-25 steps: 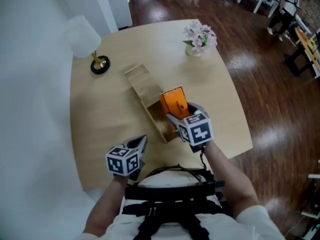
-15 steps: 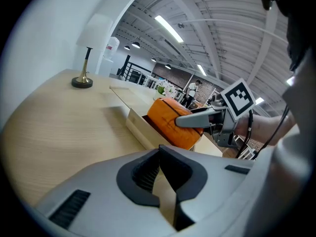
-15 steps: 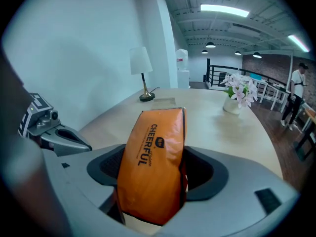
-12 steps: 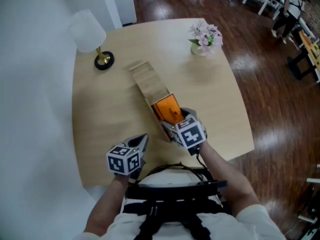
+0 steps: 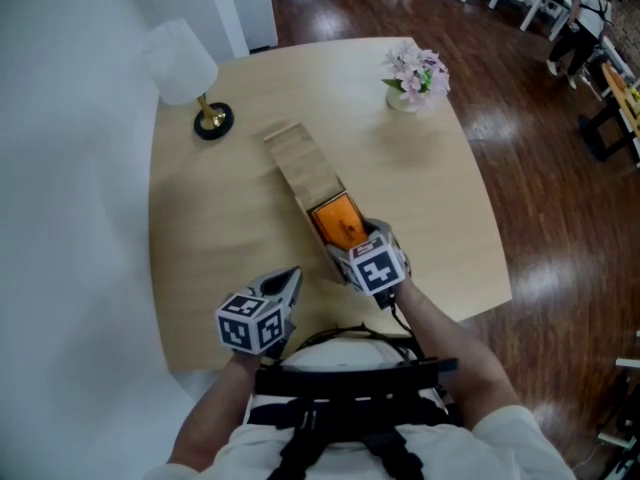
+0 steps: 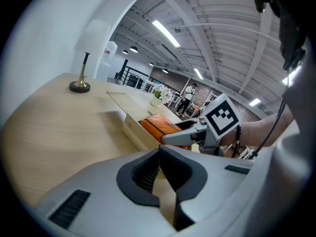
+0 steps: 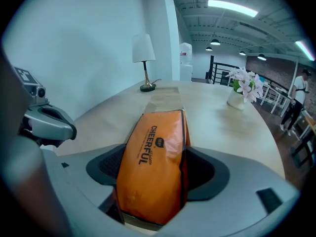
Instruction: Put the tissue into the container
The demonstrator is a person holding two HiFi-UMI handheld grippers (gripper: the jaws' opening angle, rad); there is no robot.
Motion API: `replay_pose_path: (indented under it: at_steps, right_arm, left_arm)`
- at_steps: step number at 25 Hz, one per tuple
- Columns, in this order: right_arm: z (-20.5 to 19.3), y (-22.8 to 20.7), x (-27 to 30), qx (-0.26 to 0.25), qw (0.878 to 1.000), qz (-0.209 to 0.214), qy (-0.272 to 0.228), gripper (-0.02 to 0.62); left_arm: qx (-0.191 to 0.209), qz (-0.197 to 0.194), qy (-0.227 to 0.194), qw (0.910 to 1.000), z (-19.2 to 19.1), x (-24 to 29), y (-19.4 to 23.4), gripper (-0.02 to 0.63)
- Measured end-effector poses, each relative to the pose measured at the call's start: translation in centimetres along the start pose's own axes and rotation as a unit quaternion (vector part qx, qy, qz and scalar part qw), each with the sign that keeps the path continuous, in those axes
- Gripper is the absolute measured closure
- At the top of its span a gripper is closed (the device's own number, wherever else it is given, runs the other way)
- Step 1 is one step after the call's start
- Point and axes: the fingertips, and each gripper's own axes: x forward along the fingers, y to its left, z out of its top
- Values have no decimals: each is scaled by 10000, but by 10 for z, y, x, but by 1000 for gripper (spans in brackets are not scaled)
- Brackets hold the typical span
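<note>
My right gripper [image 5: 358, 234] has the orange tissue pack [image 7: 153, 157] between its jaws. Both pads touch the pack's sides, and the jaws are opening. Black capitals along the pack read "CHEERFUL"; the smaller script and round logo beside that word are too small for me to read. The pack lies lengthwise in the near end of the long wooden container [image 5: 300, 163], which sits at an angle on the pale wood table [image 5: 220, 218]. My left gripper [image 5: 285, 286] is over the table's near edge, just left of the container, with its jaws together on nothing. Farther off stand a white-shaded lamp [image 5: 185, 68] on a brass base and a small pot of pink flowers [image 5: 418, 73].
</note>
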Motion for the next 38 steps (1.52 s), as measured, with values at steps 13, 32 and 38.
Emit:
replay_pose_path:
  at_steps: [13, 32, 38]
  right_arm:
    - [7, -5, -4, -194, 9991, -307, -216, 207]
    - [21, -29, -84, 639, 9879, -662, -1253, 588]
    - [26, -35, -107, 800, 9840, -678, -1441, 588]
  left_arm:
    - [91, -101, -79, 9999, 4, 2, -6, 611]
    - [211, -281, -225, 9991, 14, -3, -26, 611]
    - [364, -315, -373, 9981, 27, -11, -33, 612]
